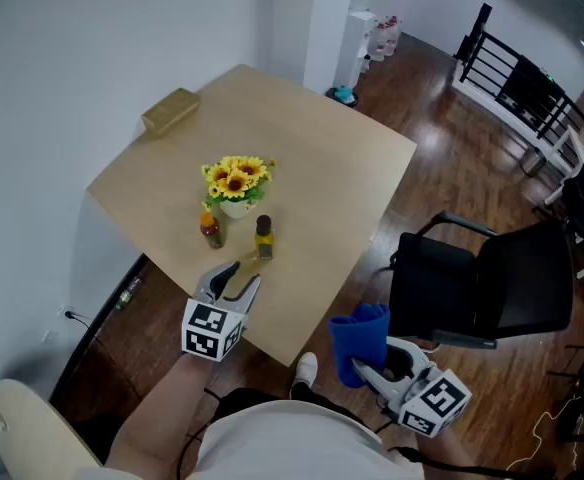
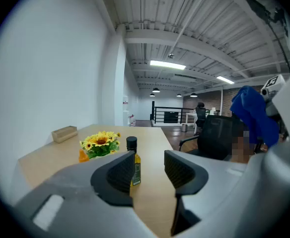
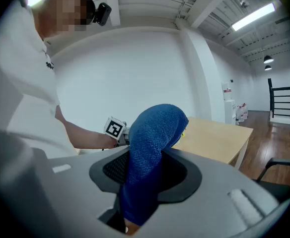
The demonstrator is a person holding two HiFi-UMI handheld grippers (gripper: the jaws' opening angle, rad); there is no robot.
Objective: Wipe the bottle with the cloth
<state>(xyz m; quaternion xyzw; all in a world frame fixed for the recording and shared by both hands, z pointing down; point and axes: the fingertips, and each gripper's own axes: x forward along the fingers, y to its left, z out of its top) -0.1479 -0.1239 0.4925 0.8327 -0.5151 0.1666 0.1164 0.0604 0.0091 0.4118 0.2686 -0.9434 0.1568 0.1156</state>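
Standing upright on the pale wooden worktop (image 1: 317,163), the bottle (image 1: 263,238) has a black cap and yellowish contents, and it sits toward the near edge, just in front of a white pot of sunflowers (image 1: 237,180). A small orange bottle (image 1: 210,230) stands just beside it on the left, apart from it and also close to the pot. The left gripper (image 1: 242,273) hovers over the worktop's near edge and points at the bottle, close to it but not touching. In the left gripper view its jaws stand apart with nothing between the pads, and the bottle shows beyond them, partly hidden by the left jaw. The right gripper (image 1: 362,371) is held off the worktop to the right, over the wooden floor (image 1: 442,158) and near a black chair (image 1: 482,278). Its jaws are closed on the blue cloth (image 1: 360,340). The right gripper view shows the cloth pinched between the pads, with a rounded bunch of it rising above them and a fold hanging below. The cloth is well apart from the bottle. A wooden block (image 1: 170,110) lies at the worktop's far left corner, well away from everything else.
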